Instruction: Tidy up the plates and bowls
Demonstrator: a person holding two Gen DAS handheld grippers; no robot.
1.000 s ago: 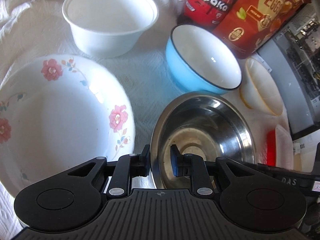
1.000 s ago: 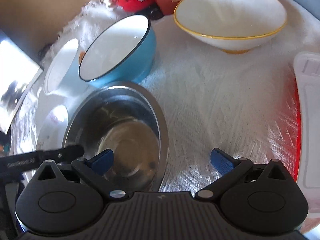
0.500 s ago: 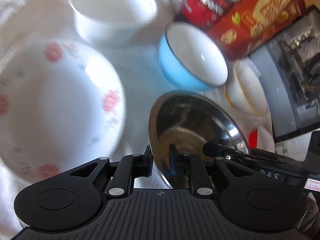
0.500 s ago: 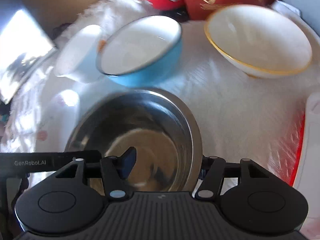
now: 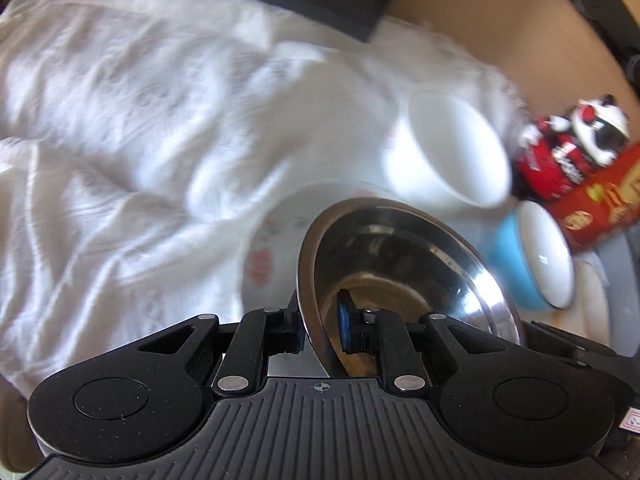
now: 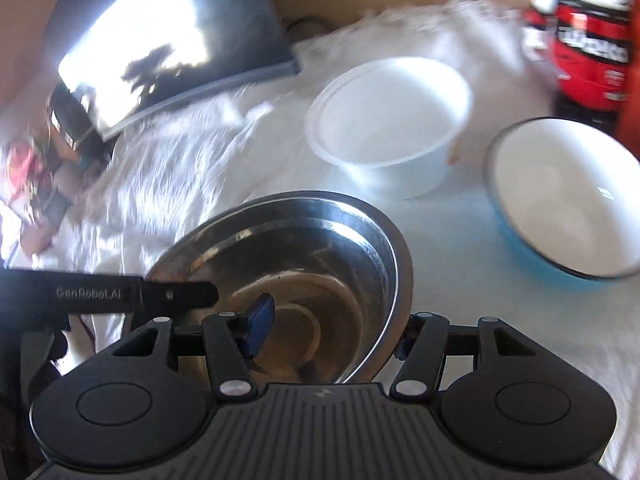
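A steel bowl (image 5: 400, 264) is held by both grippers. My left gripper (image 5: 320, 320) is shut on its left rim, one finger inside and one outside. My right gripper (image 6: 332, 332) is shut on its right rim (image 6: 400, 280). The bowl is lifted and tilted above the flowered plate (image 5: 272, 252), which shows just behind it. A white bowl (image 6: 388, 128) and a blue bowl (image 6: 560, 196) stand on the white cloth beyond. The left gripper's finger (image 6: 120, 294) shows at the bowl's left rim in the right wrist view.
A red and black toy figure (image 5: 568, 148) and a red box (image 5: 604, 200) stand at the far right. A dark flat panel (image 6: 168, 40) lies at the back left. White crumpled cloth (image 5: 120, 120) covers the table.
Both grippers have lifted the steel bowl and swung it left toward the flowered plate. The right gripper closed on the bowl's rim a second ago. The views are motion blurred.
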